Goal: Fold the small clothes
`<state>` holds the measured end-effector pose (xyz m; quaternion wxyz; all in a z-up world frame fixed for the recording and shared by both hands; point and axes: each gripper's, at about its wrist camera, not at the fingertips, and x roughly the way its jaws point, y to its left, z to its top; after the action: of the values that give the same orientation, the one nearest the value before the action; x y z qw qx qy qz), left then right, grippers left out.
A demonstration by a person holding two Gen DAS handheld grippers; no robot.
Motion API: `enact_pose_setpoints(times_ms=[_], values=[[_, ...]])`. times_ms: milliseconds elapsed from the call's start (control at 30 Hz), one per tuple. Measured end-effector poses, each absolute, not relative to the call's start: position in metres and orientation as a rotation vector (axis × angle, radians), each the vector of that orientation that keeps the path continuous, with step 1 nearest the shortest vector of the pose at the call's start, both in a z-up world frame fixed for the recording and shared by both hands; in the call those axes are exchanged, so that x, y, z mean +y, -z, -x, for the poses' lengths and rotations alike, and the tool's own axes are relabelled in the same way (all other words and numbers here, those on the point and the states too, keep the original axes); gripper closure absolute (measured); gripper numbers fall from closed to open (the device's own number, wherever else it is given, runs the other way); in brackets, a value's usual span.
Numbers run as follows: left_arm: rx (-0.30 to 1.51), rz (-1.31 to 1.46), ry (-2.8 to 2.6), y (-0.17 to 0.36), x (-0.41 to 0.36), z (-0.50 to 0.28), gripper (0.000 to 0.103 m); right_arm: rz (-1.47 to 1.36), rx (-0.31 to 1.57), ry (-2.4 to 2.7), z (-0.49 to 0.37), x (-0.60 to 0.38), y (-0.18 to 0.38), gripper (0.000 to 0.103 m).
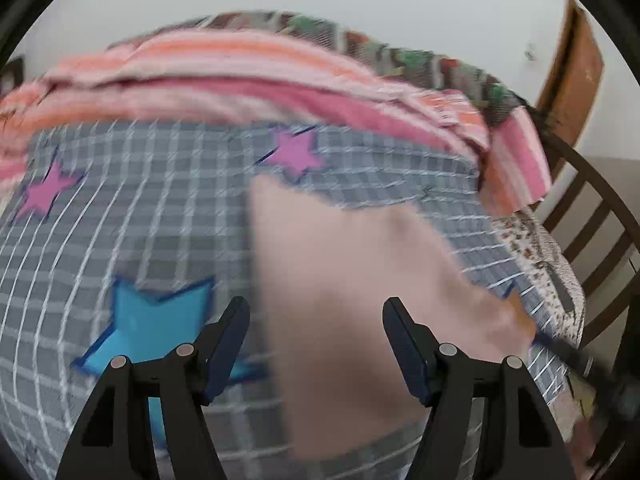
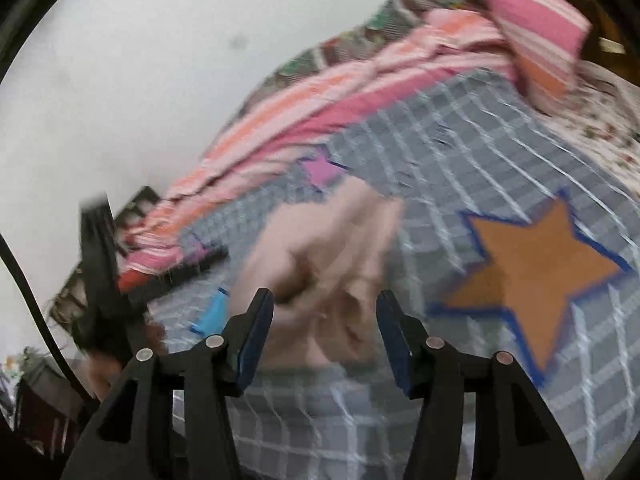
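A pale pink, soft cloth garment (image 1: 344,280) lies on the grey checked bedspread with coloured stars (image 1: 140,220), partly folded, blurred. Left gripper (image 1: 316,344) gapes above it; right gripper (image 2: 324,332) stands apart at its six-o'clock edge, gripping nothing.

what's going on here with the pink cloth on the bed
A person is folding a small pale pink garment on a grey checked bedsheet with stars, holding a tool in each hand. The left tool hangs over the garment with its jaws apart, nothing pinched. The right tool is also open above the bunched part of the garment. A striped pink blanket lies heaped at the far edge. The pictures are blurred, so how far the fold has got is unclear.
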<state>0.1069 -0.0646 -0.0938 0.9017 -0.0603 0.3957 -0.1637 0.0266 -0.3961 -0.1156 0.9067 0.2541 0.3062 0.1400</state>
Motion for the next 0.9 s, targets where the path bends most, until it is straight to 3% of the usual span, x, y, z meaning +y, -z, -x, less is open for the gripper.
enact_pose_setpoints(times_ms=[133,267,333,433,567,633,667,700,800,900], values=[[0.881,0.187,0.352,0.12,-0.038,-0.102,0.036,-0.504,0.652,-0.3,-0.065,-0.367,0.114,0.052],[0.925,0.208,0.423,0.146,-0.039,-0.099,0.036,-0.401,0.715,-0.212,-0.096,-0.342,0.129,0.092],[0.912,0.21,0.44,0.149,-0.042,-0.098,0.036,-0.355,0.69,-0.214,-0.091,-0.341,0.128,0.098],[0.896,0.243,0.483,0.149,-0.037,-0.097,0.036,-0.323,0.594,-0.205,-0.065,-0.352,0.125,0.098],[0.883,0.246,0.483,0.147,-0.029,-0.1,0.036,-0.397,0.772,-0.126,-0.071,-0.369,0.179,0.098],[0.867,0.255,0.482,0.144,-0.02,-0.099,0.036,-0.43,0.751,-0.137,-0.065,-0.374,0.176,0.096],[0.86,0.264,0.481,0.142,-0.015,-0.099,0.036,-0.449,0.735,-0.144,-0.063,-0.378,0.17,0.087],[0.854,0.273,0.477,0.14,-0.011,-0.1,0.036,-0.468,0.725,-0.15,-0.064,-0.38,0.166,0.07],[0.839,0.302,0.467,0.136,0.004,-0.099,0.036,-0.492,0.704,-0.161,-0.078,-0.383,0.157,0.033],[0.837,0.348,0.475,0.134,0.02,-0.096,0.036,-0.535,0.755,-0.197,-0.109,-0.382,0.163,0.032]])
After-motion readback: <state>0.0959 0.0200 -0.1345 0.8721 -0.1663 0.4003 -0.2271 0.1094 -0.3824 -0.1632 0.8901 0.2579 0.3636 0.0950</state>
